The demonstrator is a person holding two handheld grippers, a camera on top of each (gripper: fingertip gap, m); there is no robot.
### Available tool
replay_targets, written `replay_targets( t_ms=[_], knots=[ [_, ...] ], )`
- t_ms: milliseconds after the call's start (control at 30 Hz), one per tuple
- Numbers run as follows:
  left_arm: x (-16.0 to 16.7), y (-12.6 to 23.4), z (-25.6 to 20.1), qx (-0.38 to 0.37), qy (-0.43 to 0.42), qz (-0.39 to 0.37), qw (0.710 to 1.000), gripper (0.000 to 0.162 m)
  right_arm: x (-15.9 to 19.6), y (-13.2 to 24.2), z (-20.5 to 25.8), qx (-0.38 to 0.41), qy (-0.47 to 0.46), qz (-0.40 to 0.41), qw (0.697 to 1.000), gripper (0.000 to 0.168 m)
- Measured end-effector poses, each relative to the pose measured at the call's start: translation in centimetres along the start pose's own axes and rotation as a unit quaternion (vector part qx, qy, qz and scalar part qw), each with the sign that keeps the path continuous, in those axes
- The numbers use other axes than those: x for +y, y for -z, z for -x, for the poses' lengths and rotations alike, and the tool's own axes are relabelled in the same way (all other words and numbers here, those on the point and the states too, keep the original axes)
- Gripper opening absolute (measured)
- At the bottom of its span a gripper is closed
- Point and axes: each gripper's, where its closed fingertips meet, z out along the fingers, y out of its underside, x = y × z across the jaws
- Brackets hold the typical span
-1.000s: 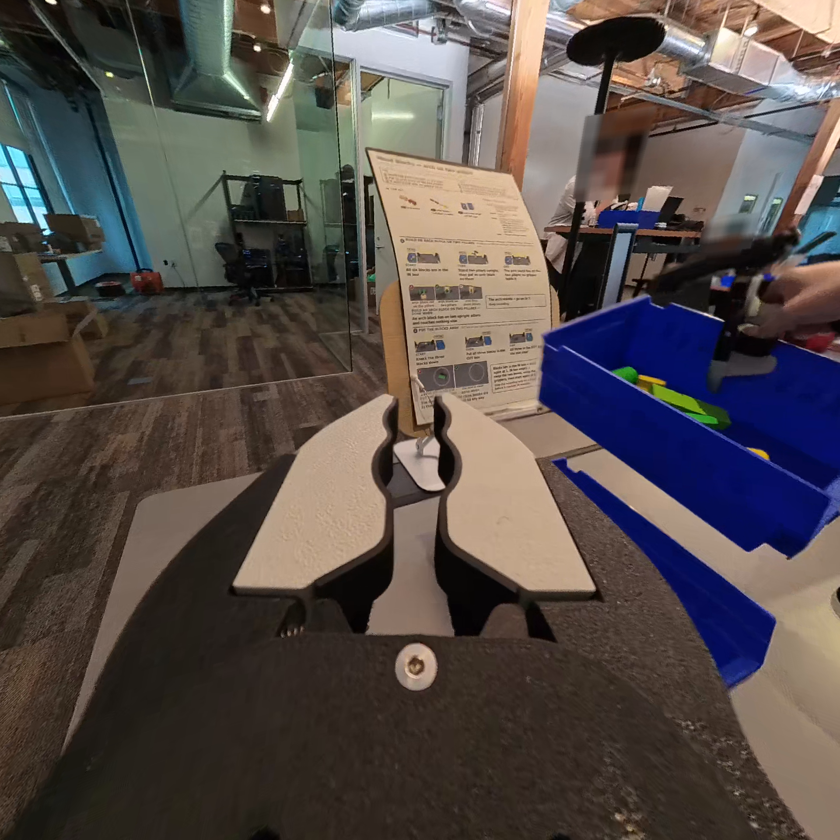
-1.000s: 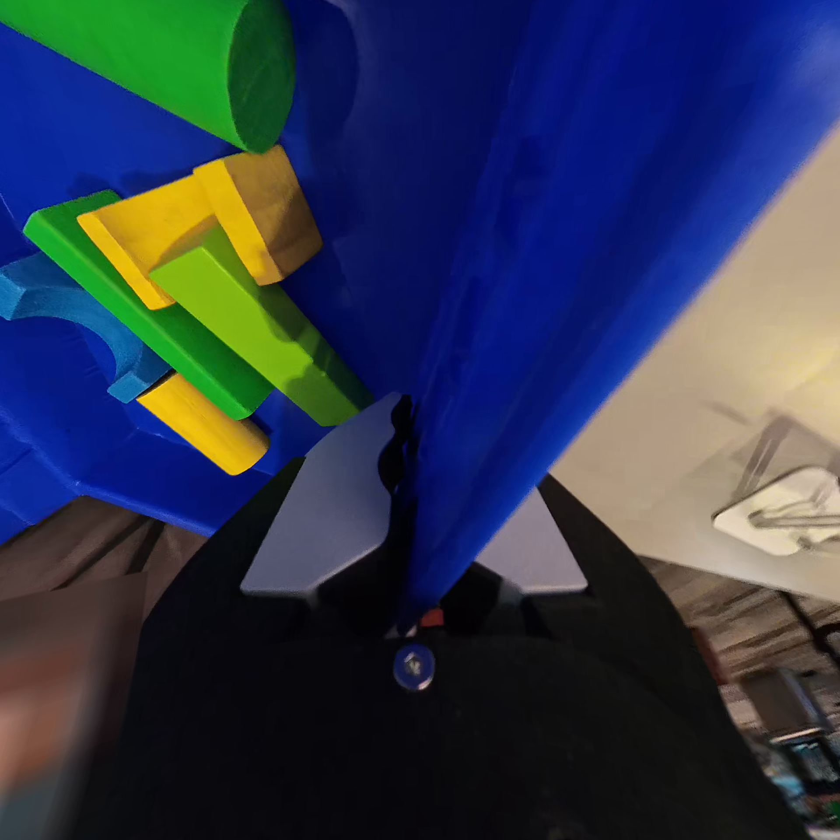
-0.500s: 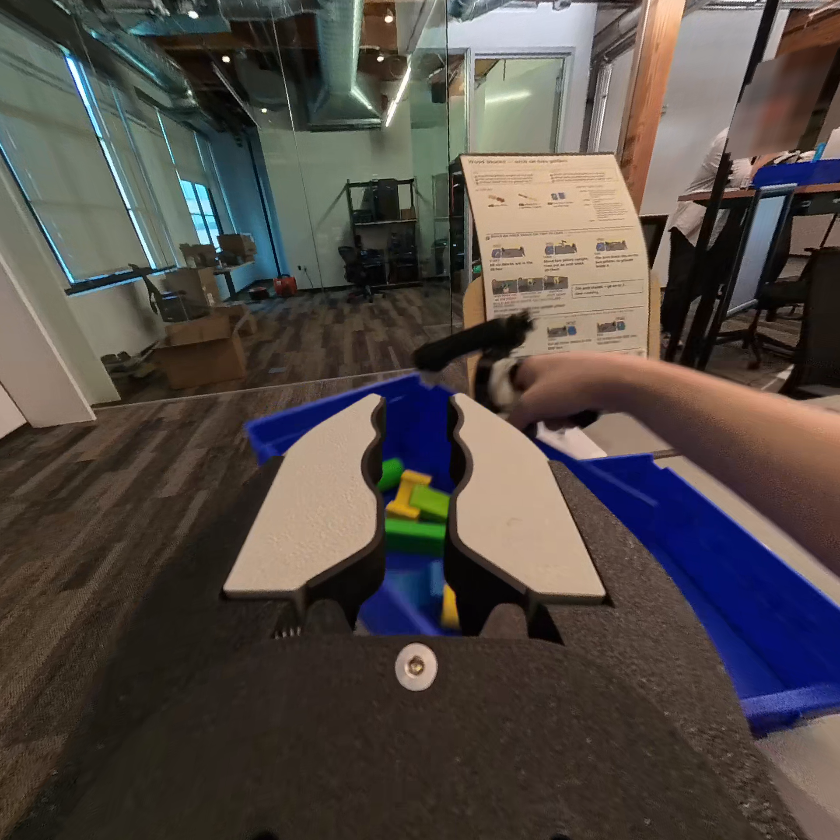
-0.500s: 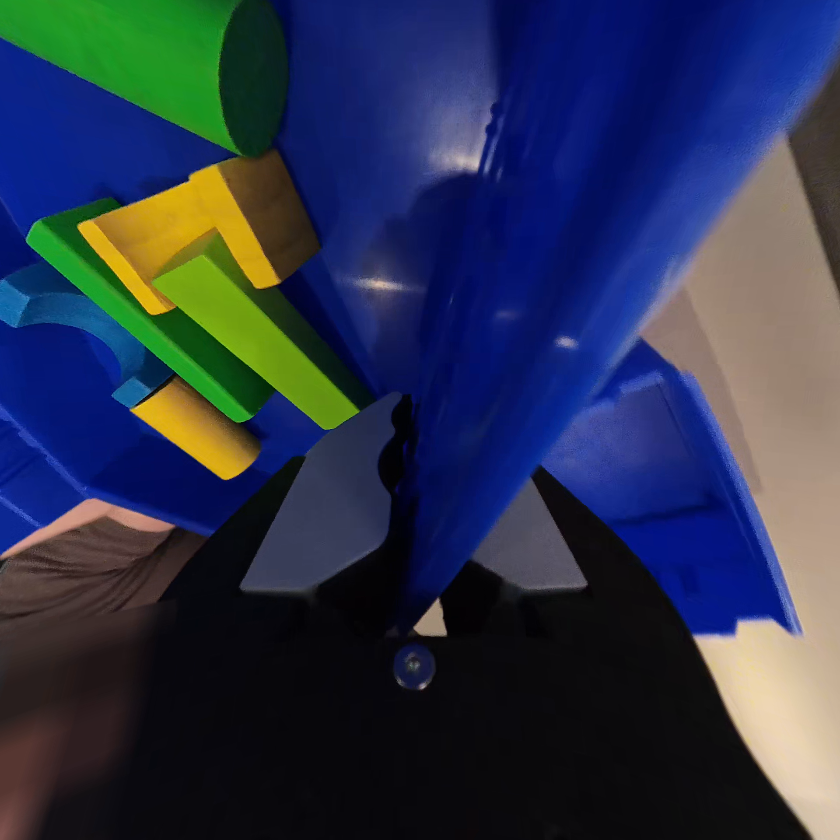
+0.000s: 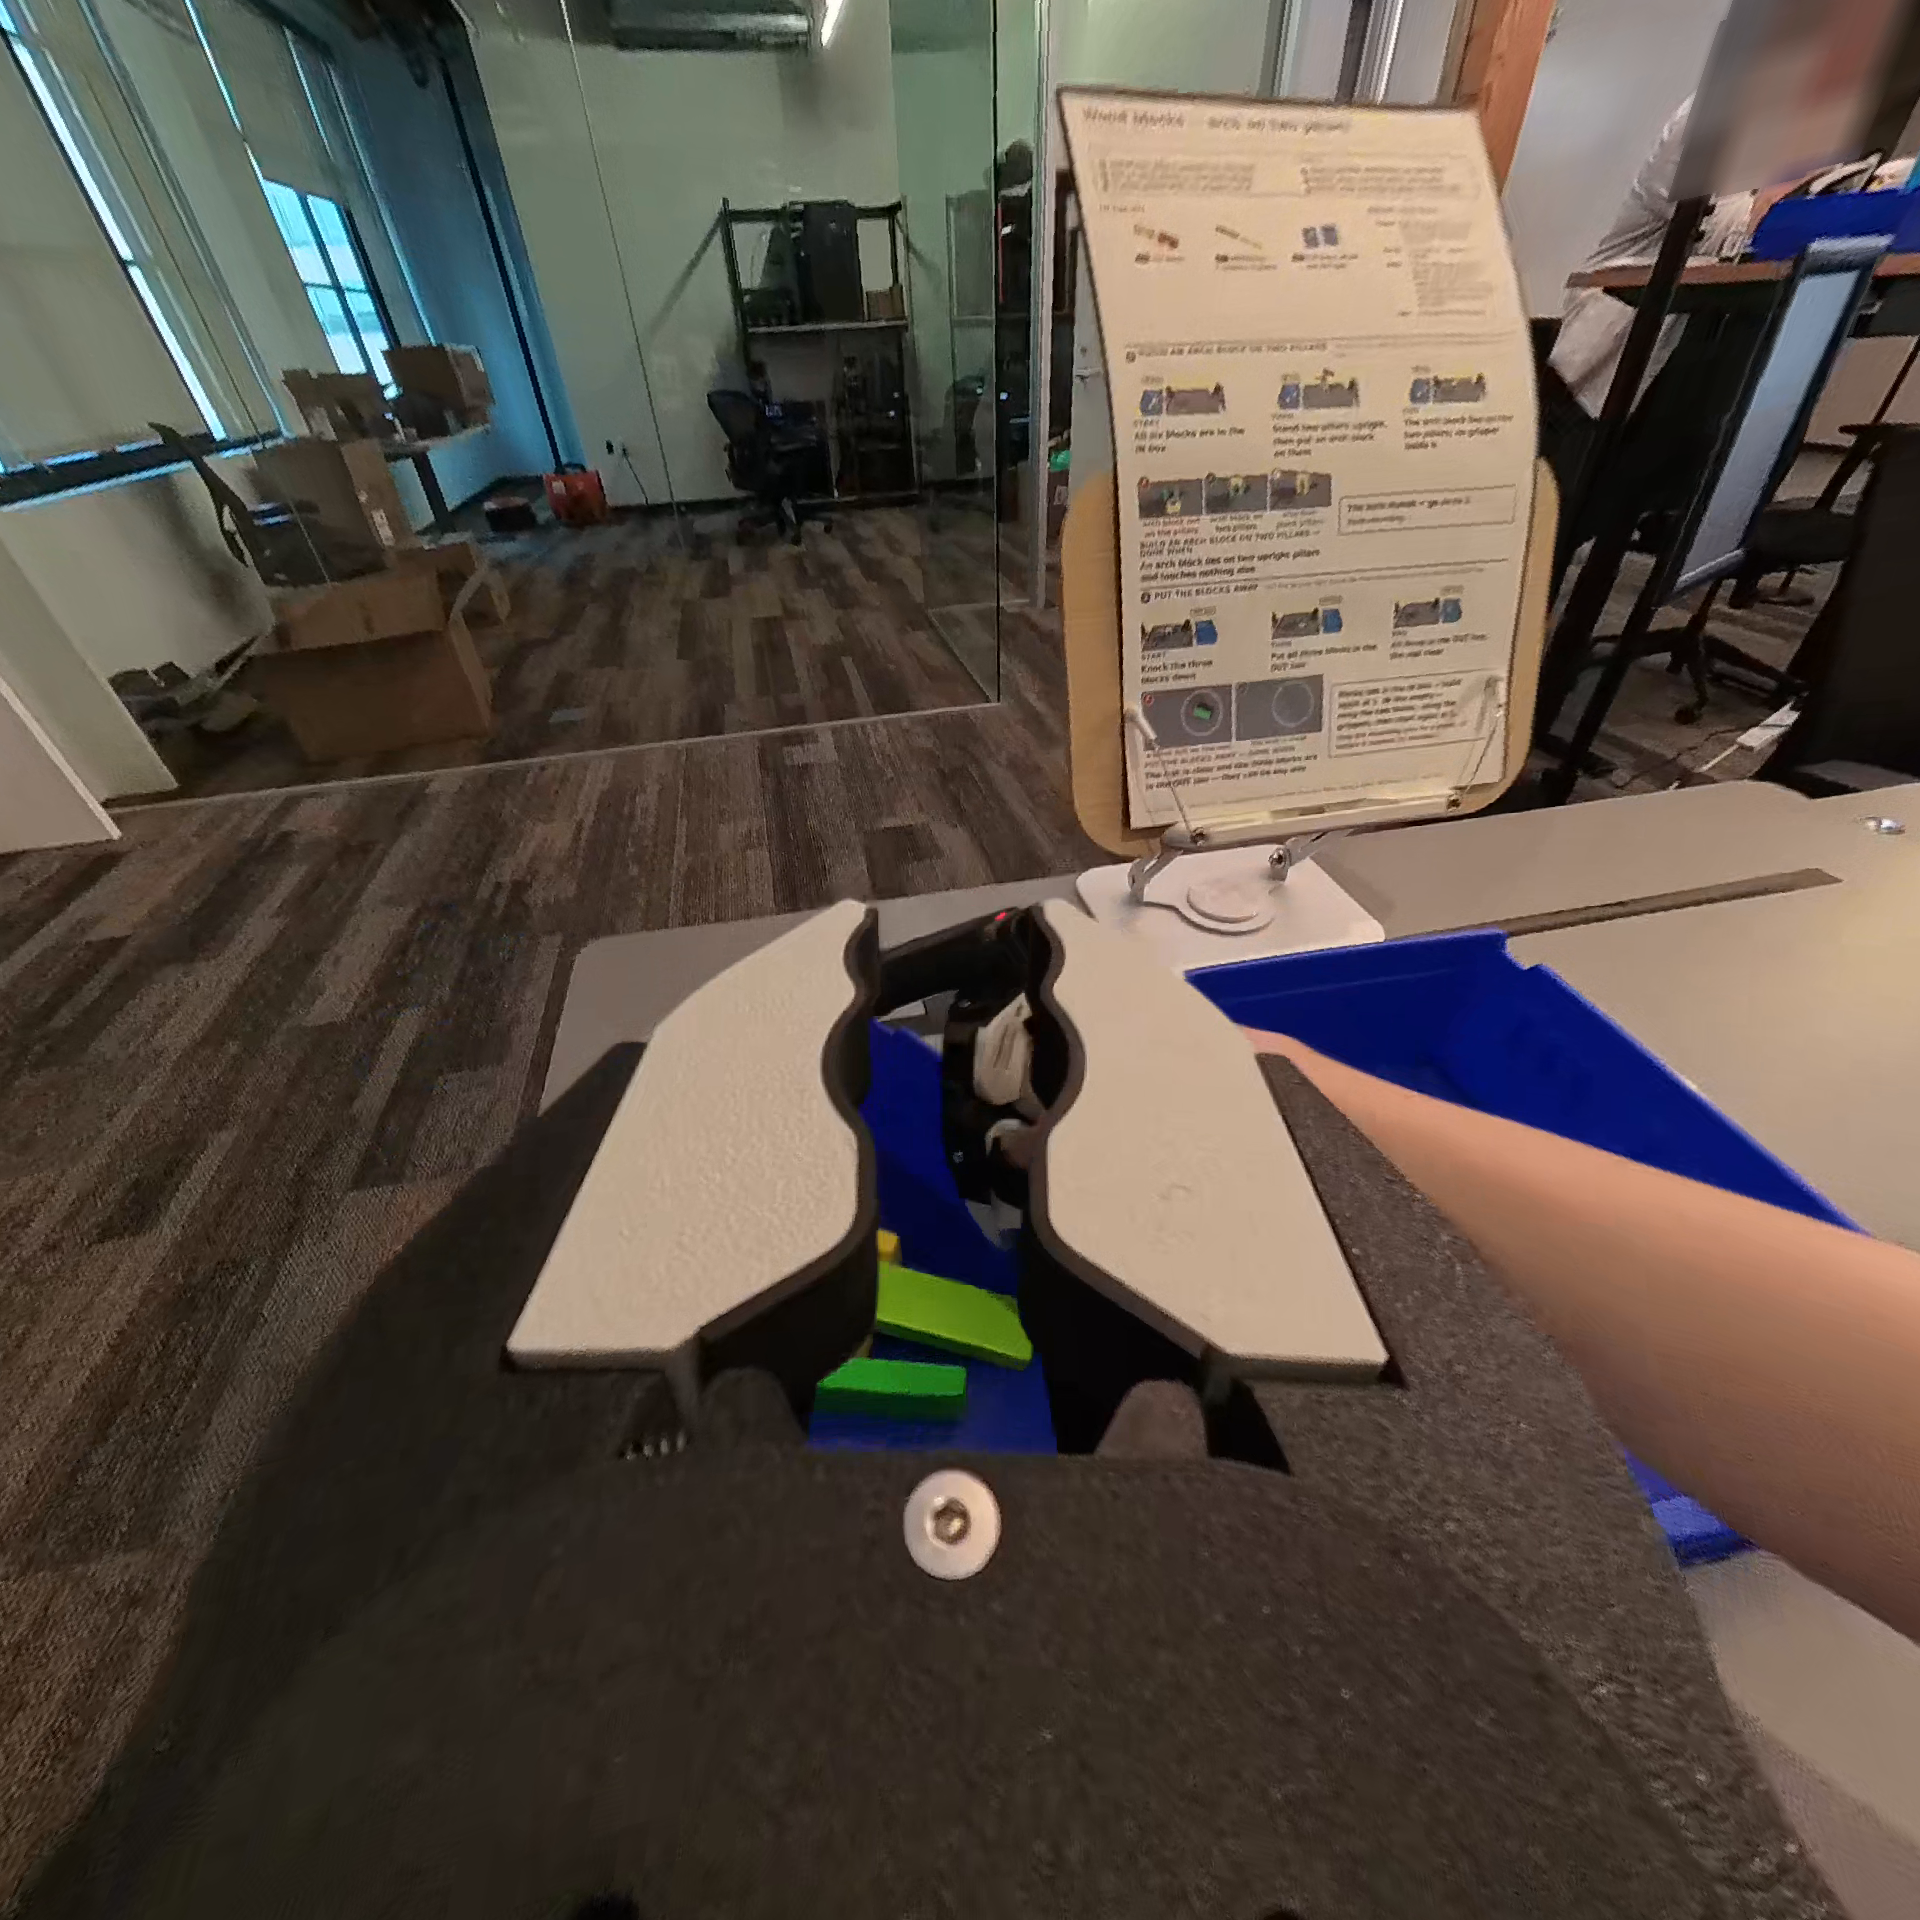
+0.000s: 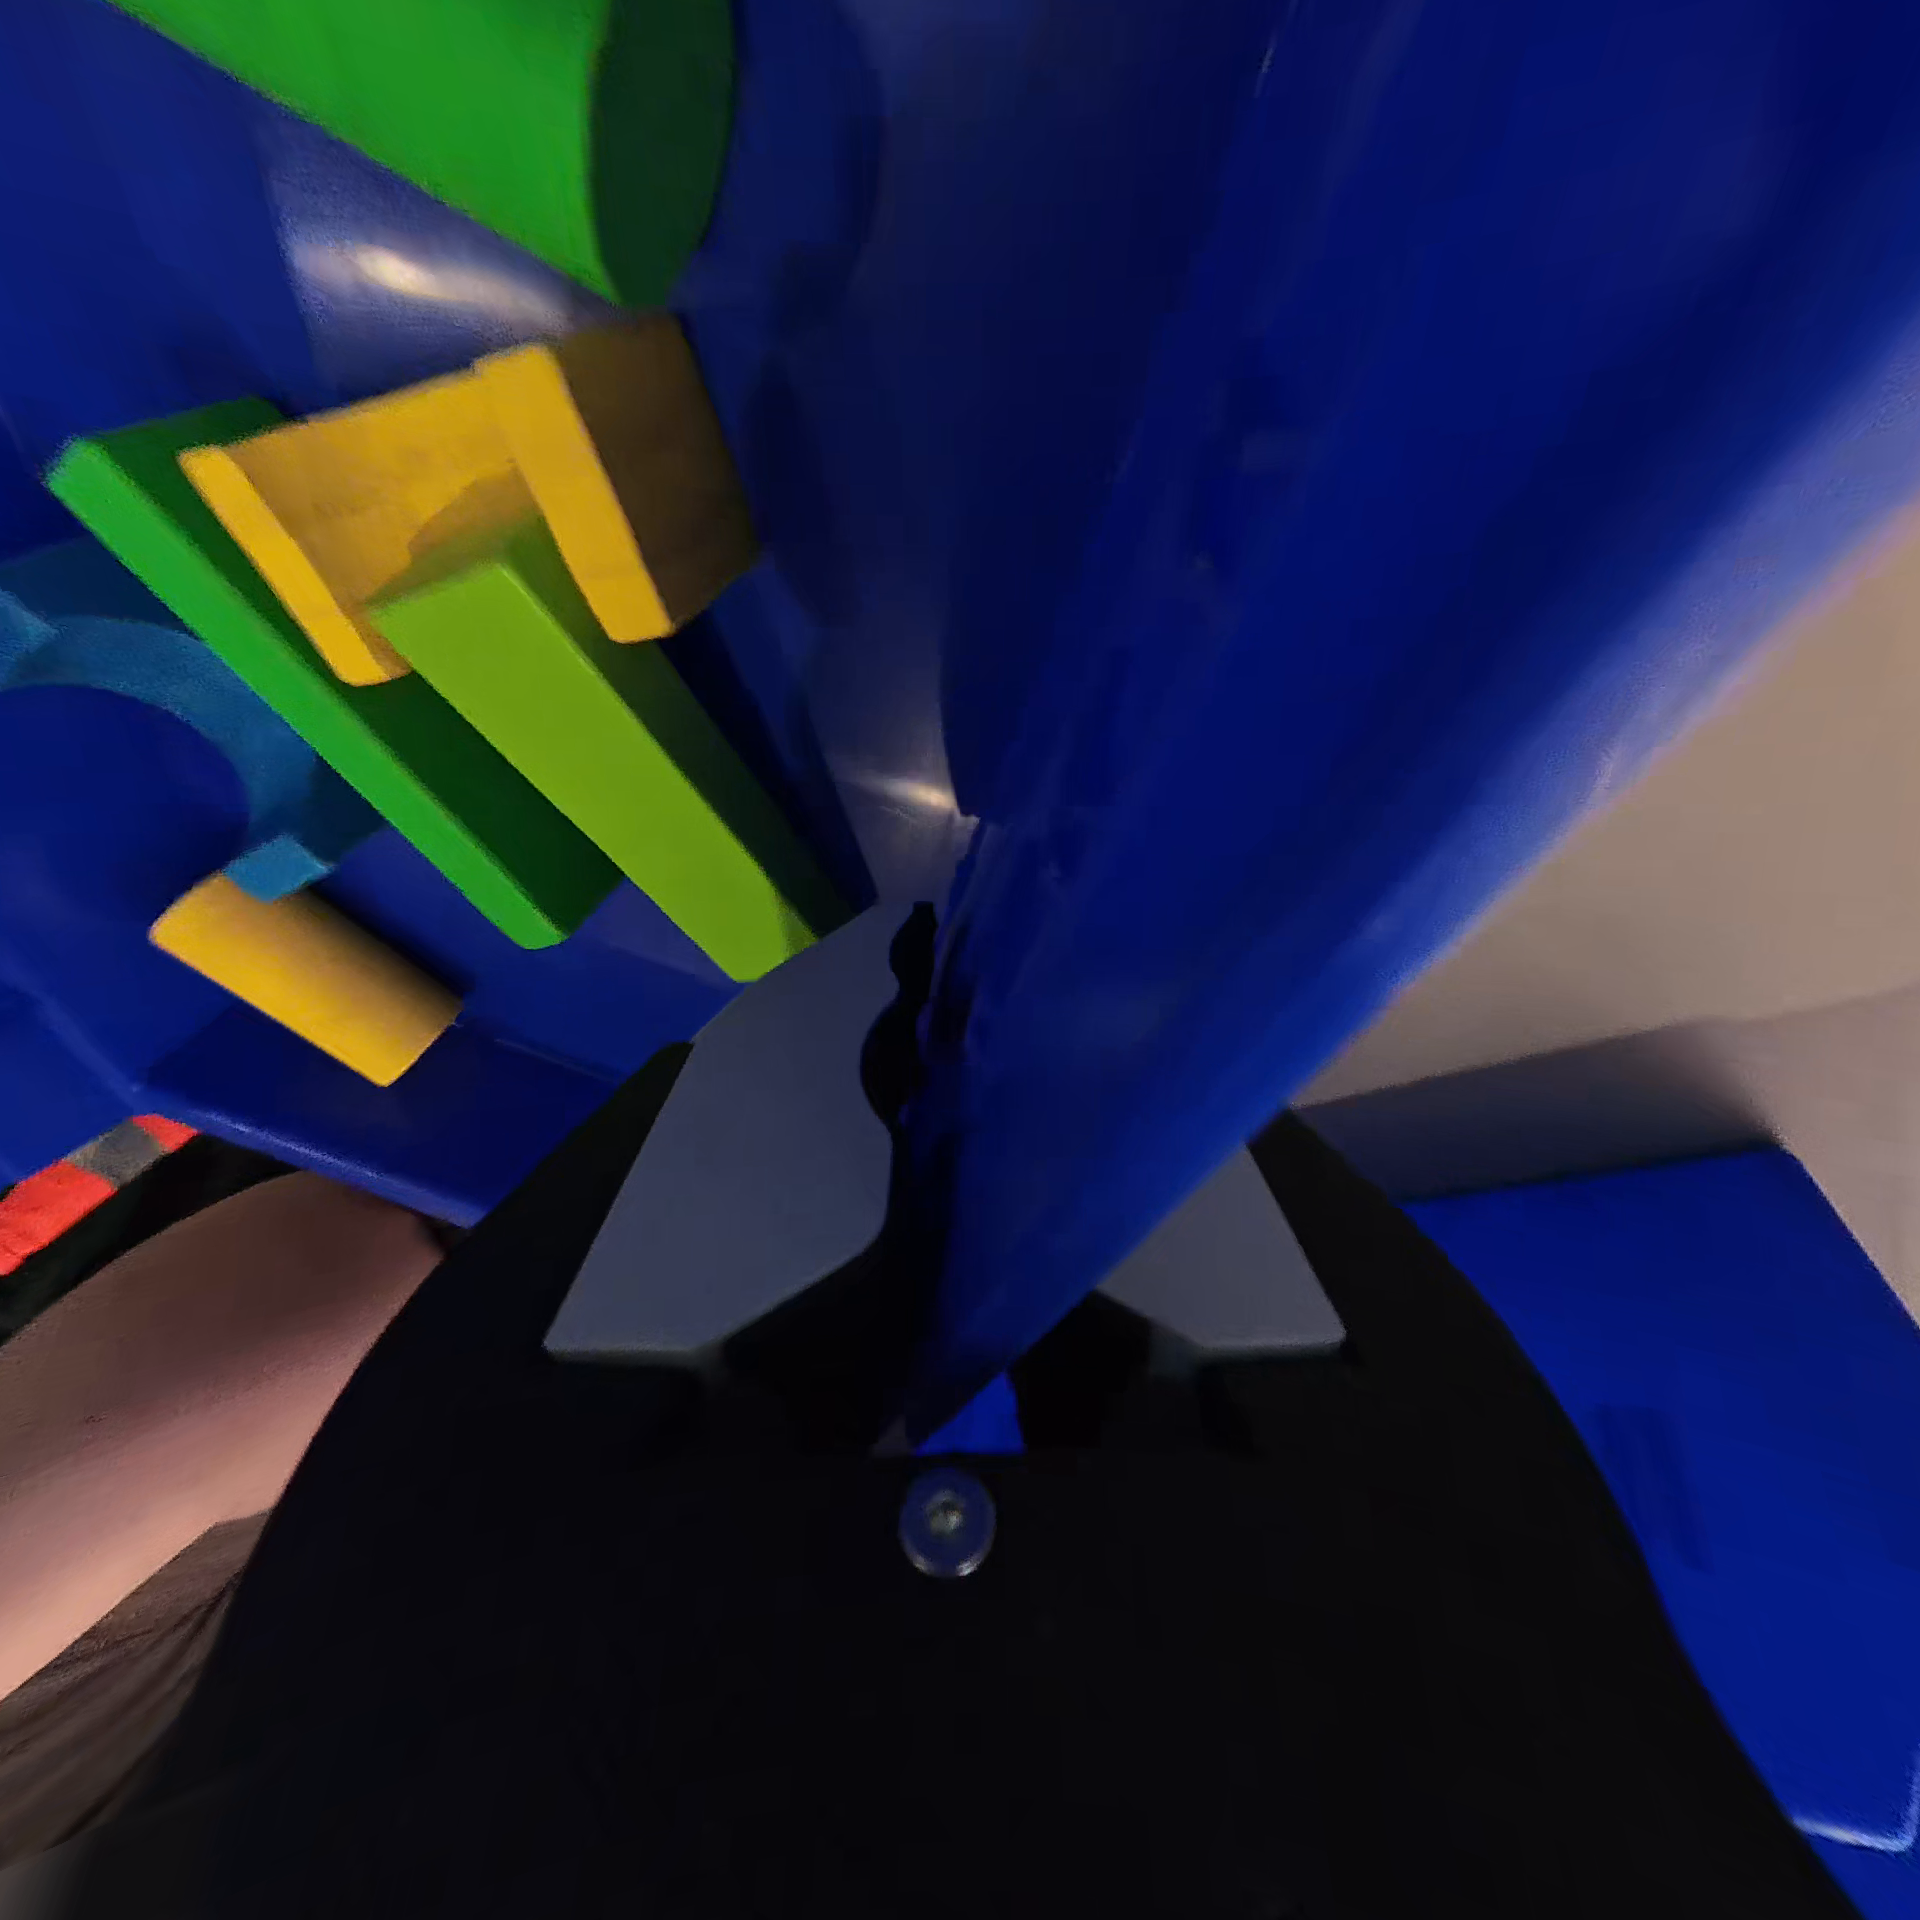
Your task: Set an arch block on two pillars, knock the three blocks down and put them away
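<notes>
My right gripper (image 6: pixel 925 925) is shut on the wall of a blue bin (image 6: pixel 1195 623) and holds it tilted. Inside lie a green cylinder (image 6: pixel 468 114), a yellow notched block (image 6: pixel 499 488), a light green plank (image 6: pixel 592 769), a dark green plank (image 6: pixel 312 675), a blue arch (image 6: pixel 208 748) and a small yellow block (image 6: pixel 301 977). My left gripper (image 5: pixel 951 935) is narrowly open and empty above that bin (image 5: pixel 904 1101). Through its gap I see the right gripper (image 5: pixel 997 1049) and the light green plank (image 5: pixel 945 1325).
A second blue bin (image 5: pixel 1455 1029) lies on the grey table (image 5: pixel 1714 935) to the right; it also shows in the right wrist view (image 6: pixel 1662 1351). A forearm (image 5: pixel 1610 1247) crosses over it. An instruction sheet on a stand (image 5: pixel 1309 468) is at the table's far edge. Some 35 centimetres of space lies between my two pairs of fingers.
The held bin has come from the right to directly under my left gripper. The blocks have stayed in place inside it. The right gripper keeps its grip on the wall.
</notes>
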Motion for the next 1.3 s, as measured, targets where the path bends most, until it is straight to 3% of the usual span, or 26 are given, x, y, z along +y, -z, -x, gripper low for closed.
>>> replay_targets(
  t_ms=[33,133,233,300,367,500,600,733,833,967,1033,1100,1167,1300],
  knots=[
    [0.4,-0.2,0.3,-0.005,-0.003,0.01,1.0,0.027,-0.2,0.3,0.0,-0.002,0.004,-0.018,1.0,0.011],
    [2.5,-1.0,2.1,-0.031,-0.012,0.063,0.997,0.038,-1.6,3.5,-0.6,0.038,0.048,-0.142,0.988,0.02],
    [5.7,-1.8,5.8,-0.069,0.006,0.128,0.989,0.042,-0.5,11.4,-1.7,0.113,0.107,-0.342,0.927,0.02],
    [8.7,-2.1,8.5,-0.092,0.035,0.184,0.978,0.043,3.3,16.1,-4.1,0.177,0.11,-0.429,0.879,0.035],
    [11.8,-2.1,11.0,-0.115,0.058,0.242,0.962,0.045,8.4,17.9,-7.5,0.213,0.085,-0.452,0.862,0.054],
    [17.4,-2.5,12.9,-0.093,0.151,0.322,0.93,0.046,18.8,15.6,-17.6,0.264,-0.058,-0.383,0.883,0.074],
    [20.7,-3.2,13.5,-0.087,0.181,0.367,0.908,0.048,24.4,11.6,-21.7,0.232,-0.143,-0.325,0.906,0.087],
    [23.9,-3.4,13.3,-0.09,0.187,0.434,0.877,0.047,26.7,7.7,-22.7,0.155,-0.193,-0.312,0.917,0.087],
    [25.5,-3.2,12.1,-0.081,0.199,0.482,0.849,0.032,27.1,5.5,-21.8,0.092,-0.213,-0.281,0.931,0.09],
    [28.0,-2.6,10.0,-0.056,0.169,0.563,0.807,0.025,27.1,3.2,-20.6,0.078,-0.194,-0.217,0.953,0.089],
    [29.0,-2.1,9.8,-0.068,0.132,0.605,0.783,0.025,27.5,1.7,-20.1,0.073,-0.188,-0.161,0.966,0.072],
    [28.9,-2.4,9.8,-0.08,0.123,0.609,0.779,0.023,27.6,0.9,-19.1,0.028,-0.184,-0.124,0.975,0.032],
    [28.8,-3.5,9.3,-0.064,0.12,0.6,0.788,0.021,28.3,1.0,-19.5,0.01,-0.212,-0.105,0.972,0.016],
    [28.6,-5.8,8.2,-0.053,0.092,0.594,0.798,0.015,30.3,1.2,-21.9,-0.01,-0.211,-0.101,0.972,0.009]
  ],
)
